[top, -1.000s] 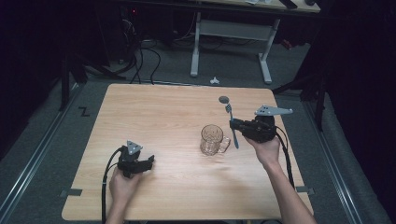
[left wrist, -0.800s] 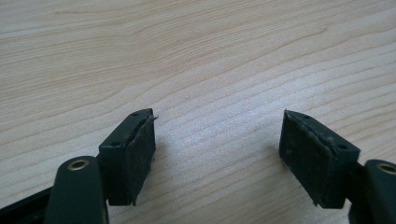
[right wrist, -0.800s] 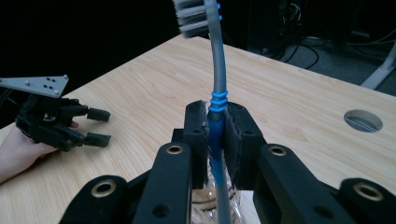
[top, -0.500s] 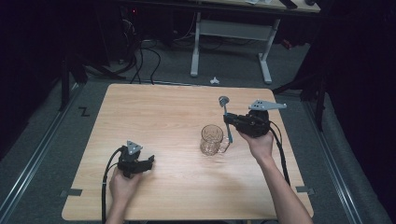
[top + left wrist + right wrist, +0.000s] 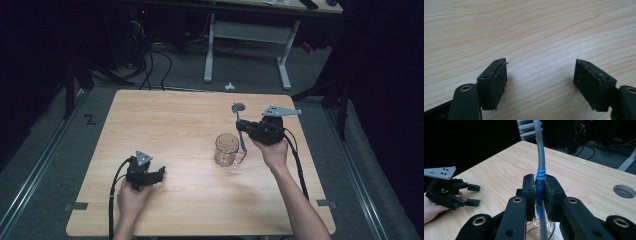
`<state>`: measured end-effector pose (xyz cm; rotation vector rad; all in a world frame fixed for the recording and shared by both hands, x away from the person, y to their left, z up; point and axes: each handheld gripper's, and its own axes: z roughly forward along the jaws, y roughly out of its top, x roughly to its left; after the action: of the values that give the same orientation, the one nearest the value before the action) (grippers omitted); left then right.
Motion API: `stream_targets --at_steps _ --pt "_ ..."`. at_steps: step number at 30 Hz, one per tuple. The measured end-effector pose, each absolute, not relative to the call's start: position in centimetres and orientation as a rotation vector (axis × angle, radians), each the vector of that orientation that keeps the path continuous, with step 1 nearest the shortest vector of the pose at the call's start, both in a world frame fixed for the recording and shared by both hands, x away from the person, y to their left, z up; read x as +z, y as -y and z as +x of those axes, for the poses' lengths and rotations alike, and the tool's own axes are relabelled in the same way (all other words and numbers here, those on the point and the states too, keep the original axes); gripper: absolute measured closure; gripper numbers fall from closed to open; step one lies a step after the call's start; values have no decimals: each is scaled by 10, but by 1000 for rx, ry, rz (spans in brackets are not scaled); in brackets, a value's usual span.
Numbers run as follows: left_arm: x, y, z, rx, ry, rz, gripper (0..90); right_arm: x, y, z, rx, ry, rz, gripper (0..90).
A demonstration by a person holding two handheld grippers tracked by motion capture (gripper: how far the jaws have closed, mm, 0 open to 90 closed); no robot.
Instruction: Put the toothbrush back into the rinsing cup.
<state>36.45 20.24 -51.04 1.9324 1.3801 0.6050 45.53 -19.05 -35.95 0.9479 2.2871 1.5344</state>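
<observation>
Since a second ago the right hand-held gripper (image 5: 246,131) has carried the toothbrush (image 5: 240,127) a little leftward, so that its handle tip hangs at the mug (image 5: 228,149), while the left hand-held gripper (image 5: 159,174) has kept its place on the tabletop (image 5: 170,120). The toothbrush stands nearly upright, bristles up and away from the person, its blue grip clamped between the right jaws, which are shut on it; its lower end points down at the mug's mouth, seen just below the jaws in the right gripper view. The glass mug stands right of the tabletop's middle, handle toward the right hand. Likely trouble: the handle tip could catch the rim and tip the light glass, or the brush could pivot in the pads if lowered off-centre. The left jaws stand wide with nothing between them, well apart from the mug.
</observation>
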Motion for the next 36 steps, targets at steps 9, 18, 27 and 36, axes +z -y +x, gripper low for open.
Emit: stream_targets --at_steps 9,18,27,36 --pt "-510 -202 364 604 -1380 1932 275 -366 188 459 1519 -2293 964 800" --pt "-510 -203 364 604 -1380 1932 275 -366 190 459 1525 -2289 968 797" --pt "-510 -203 364 603 -1380 1931 275 -366 190 457 1515 -2292 964 796" --pt "-510 -202 364 605 -1380 1932 275 -367 195 454 1510 -2285 972 793"
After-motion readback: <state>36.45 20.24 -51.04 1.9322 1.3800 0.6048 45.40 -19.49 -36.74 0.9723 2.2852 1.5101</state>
